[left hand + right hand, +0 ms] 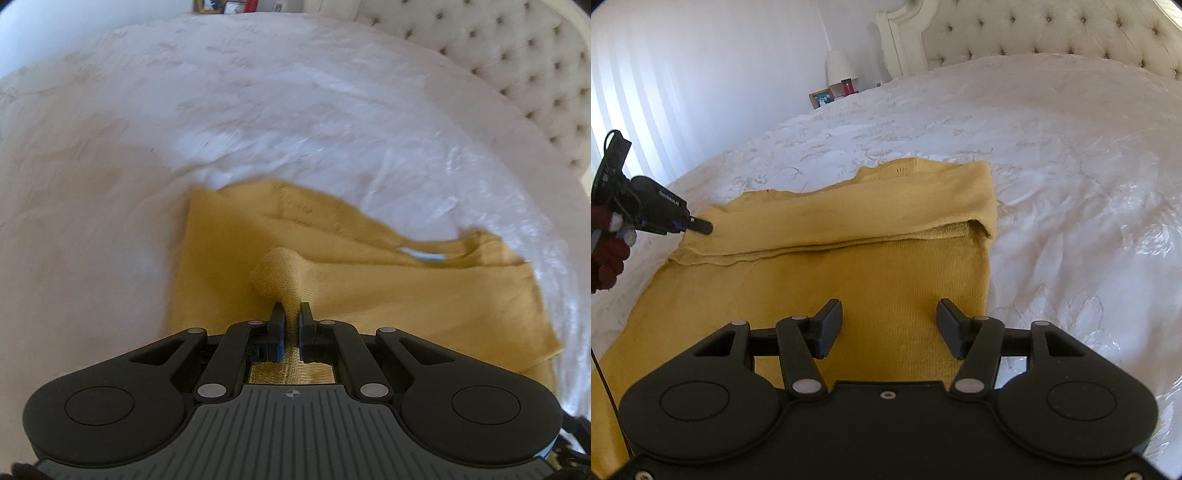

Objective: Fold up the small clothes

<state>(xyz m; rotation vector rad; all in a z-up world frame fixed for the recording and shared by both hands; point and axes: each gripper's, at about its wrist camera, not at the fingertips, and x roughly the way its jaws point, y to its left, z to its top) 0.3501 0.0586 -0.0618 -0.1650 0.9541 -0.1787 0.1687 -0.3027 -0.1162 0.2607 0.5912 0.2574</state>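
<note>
A mustard yellow knit garment lies partly folded on the white bedspread. In the left wrist view my left gripper is shut on a bunched corner of the yellow garment, with cloth pinched between its pads and a small lump of knit sticking out past the tips. A blue and white label shows at the neckline. The right wrist view has the left gripper at the far left, at the garment's folded edge, held by a gloved hand. My right gripper hovers open over the garment's near part, nothing between its fingers.
A tufted cream headboard runs along the far side of the bed. A nightstand with a lamp, a red jar and a photo frame stands beyond the bed's far corner. White bedspread stretches to the right of the garment.
</note>
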